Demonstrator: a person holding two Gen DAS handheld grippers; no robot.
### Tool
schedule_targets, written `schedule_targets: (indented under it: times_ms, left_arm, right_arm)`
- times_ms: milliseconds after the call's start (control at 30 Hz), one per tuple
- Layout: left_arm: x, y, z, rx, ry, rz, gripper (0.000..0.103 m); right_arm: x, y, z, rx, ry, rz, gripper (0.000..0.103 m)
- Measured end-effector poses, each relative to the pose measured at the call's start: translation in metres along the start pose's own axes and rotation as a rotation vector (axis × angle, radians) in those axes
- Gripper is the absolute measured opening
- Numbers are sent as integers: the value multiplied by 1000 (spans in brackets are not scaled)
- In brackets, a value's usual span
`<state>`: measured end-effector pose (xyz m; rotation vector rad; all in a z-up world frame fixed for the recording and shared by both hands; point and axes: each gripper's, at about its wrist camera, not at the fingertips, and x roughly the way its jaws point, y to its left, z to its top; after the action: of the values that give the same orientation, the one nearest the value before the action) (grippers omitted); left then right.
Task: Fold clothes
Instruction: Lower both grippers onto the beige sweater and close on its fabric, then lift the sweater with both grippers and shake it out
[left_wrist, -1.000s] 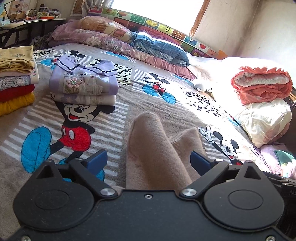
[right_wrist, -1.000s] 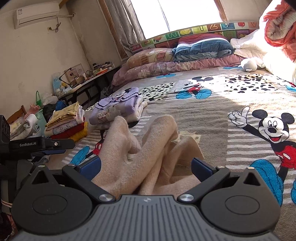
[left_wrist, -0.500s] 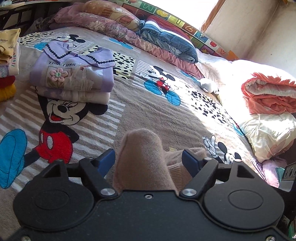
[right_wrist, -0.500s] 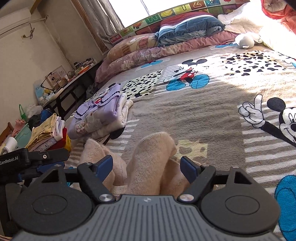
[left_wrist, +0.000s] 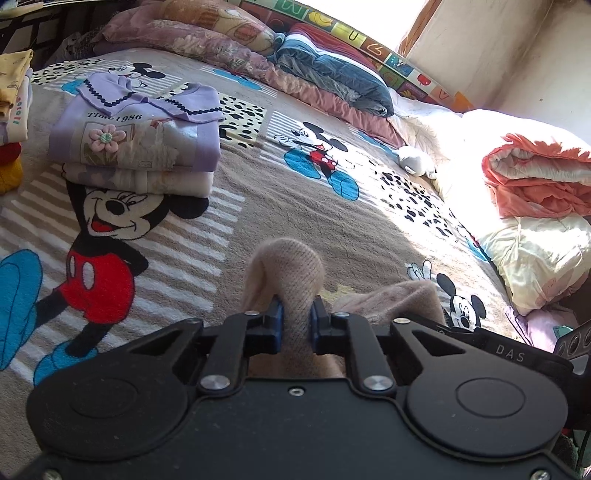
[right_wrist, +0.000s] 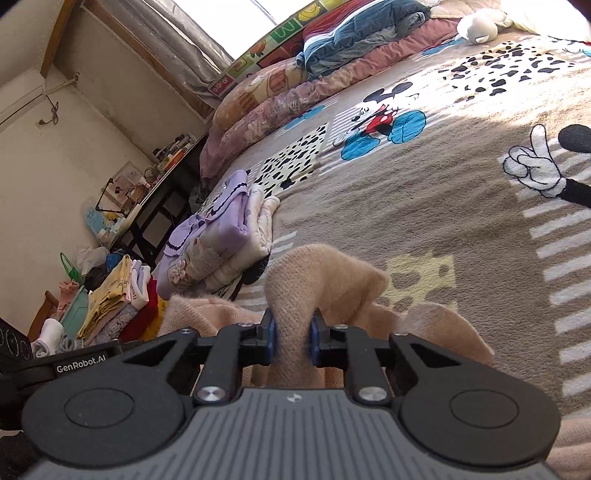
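Observation:
A beige knitted garment lies bunched on the cartoon-mouse bedspread. My left gripper has its jaws closing, and the blue pads press a raised fold of the knit between them. In the right wrist view the same beige garment rises in a fold, and my right gripper is closing too, its pads pinching that fold. More of the knit spreads out to either side of the right gripper. The part of the garment under both gripper bodies is hidden.
A folded lilac top on a pale folded piece sits at the left of the bed. A stack of yellow, white and red clothes lies beyond it. Pillows line the headboard. Orange and cream quilts are piled at the right.
Both grippers went from wide open around the beige knit to pinched on folds of it. Both moved forward and lower over the bed, and the right one rolled, tilting its view.

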<state>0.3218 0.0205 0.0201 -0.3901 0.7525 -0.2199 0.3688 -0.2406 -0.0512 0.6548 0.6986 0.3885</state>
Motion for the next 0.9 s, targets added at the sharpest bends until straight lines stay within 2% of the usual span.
schedule_targets:
  times_ms: [233,467,633,900]
  left_arm:
    - [-56,-4,-11,-12,-82,-46,11]
    - [-107,-5,-38,-30,-138,-83,10]
    - [-136,-3,-63,-42,-154,-100,10]
    - [-172,7,-109,-87,-158,-125,10]
  right_arm:
    - [-63,2,-15,89,-136,86,17]
    - [-128,8,-39,136,-243,173,17]
    - [-166,6,-64,171,-272,219,17]
    - [-215,-6,-119,228,-309,246,17]
